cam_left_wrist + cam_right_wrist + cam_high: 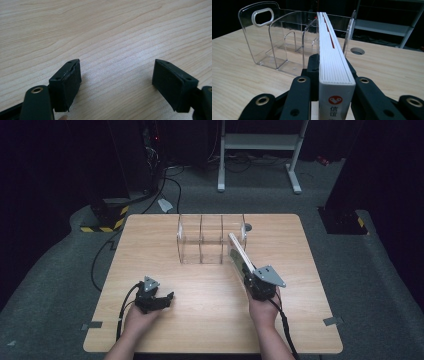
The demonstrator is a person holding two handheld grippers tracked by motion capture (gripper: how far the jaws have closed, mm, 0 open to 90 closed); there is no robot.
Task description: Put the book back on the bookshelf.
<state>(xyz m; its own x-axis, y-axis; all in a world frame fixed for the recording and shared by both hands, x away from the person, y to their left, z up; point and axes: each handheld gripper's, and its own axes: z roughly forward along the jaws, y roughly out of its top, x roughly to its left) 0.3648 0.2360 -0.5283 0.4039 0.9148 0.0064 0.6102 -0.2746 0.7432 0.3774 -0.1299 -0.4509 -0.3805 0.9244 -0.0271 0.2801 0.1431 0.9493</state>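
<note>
One book (333, 65) sits clamped upright in my right tool (248, 279), just in front of the clear rack (200, 240) on the desk (210, 320). My left tool (159, 301) rests released. If I come in skewed, the book could catch a divider and shove the rack.

A light wooden table (210, 320) stands on grey carpet (380, 285). A round hole (357, 51) in the tabletop lies ahead and to the right of the right jaws. Beyond the table, a white metal stand (260, 142), black cables (170, 185), and a base with yellow-black hazard stripes (102, 217) sit against darkness.
</note>
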